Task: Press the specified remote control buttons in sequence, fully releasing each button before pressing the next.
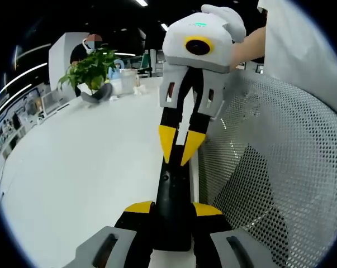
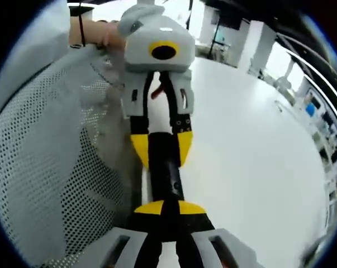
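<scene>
A black remote control is held off the white table, with my left gripper shut on its sides by the yellow pads. My right gripper comes down from above, its yellow fingertips close together and pointing at the remote's far end. In the right gripper view my right gripper is shut, its tips against the remote. Beyond it my left gripper clamps the remote. The buttons are hidden.
A grey mesh chair back stands close beside the grippers, and it shows again as the chair back. A potted plant and small items sit at the table's far end. A person's forearm holds the right gripper.
</scene>
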The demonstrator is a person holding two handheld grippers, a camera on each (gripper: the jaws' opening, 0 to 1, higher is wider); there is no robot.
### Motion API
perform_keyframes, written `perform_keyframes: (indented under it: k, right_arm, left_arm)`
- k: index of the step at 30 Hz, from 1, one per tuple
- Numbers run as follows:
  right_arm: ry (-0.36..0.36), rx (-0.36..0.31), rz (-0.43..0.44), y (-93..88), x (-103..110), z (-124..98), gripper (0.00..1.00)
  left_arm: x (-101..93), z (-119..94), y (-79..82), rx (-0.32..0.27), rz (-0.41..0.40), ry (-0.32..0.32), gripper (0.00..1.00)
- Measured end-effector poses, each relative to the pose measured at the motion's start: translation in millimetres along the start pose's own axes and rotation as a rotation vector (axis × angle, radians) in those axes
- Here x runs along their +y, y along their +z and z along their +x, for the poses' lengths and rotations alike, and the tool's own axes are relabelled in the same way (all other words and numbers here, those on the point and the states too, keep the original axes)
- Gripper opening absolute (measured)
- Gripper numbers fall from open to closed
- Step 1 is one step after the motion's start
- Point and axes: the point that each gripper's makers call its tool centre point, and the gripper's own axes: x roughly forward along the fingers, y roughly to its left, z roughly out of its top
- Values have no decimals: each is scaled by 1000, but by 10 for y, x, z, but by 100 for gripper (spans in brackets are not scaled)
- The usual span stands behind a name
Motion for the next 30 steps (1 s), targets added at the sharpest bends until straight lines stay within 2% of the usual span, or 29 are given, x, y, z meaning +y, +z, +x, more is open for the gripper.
perform_keyframes:
  k: [4,5,9,17,20,25,30]
  right_arm:
    - [20,16,-63,3,11,4,1]
    - [24,19,-55,10,4,9,1]
    - [59,54,70,1,-6,17,2]
    - [58,156,65,16,-7,40,1]
    - [56,171,74,9,-22,40,1]
    - [56,152,130,-10,-34,29,1]
    - [27,83,135,-9,-20,16,1]
  left_arm:
    - [1,2,-2,0,1,0,25]
    - [1,2,-2,0,1,0,25]
    - [0,0,-3,0,0,0,25]
    - [0,-3,-5,0,1,0,25]
    - [2,-5,-7,-1,1,0,25]
    - [1,-2,-1,-1,1,-1,25]
    - [-2,-1,6,-1,1,0,25]
